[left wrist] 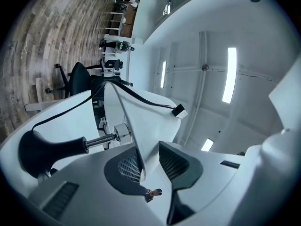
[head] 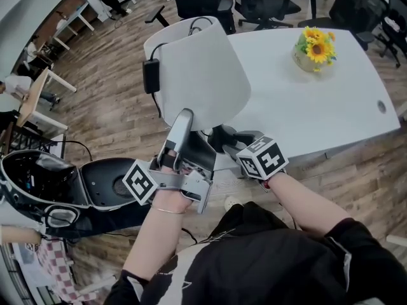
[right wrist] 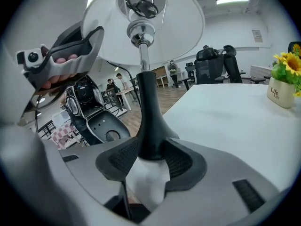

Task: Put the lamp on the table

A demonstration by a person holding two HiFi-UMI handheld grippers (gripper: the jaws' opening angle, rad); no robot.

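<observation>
The lamp has a wide white shade (head: pixel 200 75) and a slim black stem (right wrist: pixel 149 121), and stands tilted over the near edge of the white table (head: pixel 318 107). My right gripper (head: pixel 220 138) is shut on the flared foot of the stem, with both pads against it (right wrist: pixel 150 160). At the shade's lower rim, my left gripper (head: pixel 186 122) is open: the thin rim (left wrist: pixel 140 140) passes between the jaws with a gap on one side (left wrist: pixel 149 166). The lamp's cable and black plug adapter (head: pixel 151 75) hang behind the shade. Its base is hidden.
A vase of sunflowers (head: pixel 315 46) stands at the table's far side. A black moulded scooter shell (head: pixel 63 183) lies on the wooden floor to my left. Office chairs (head: pixel 261 2) stand beyond the table.
</observation>
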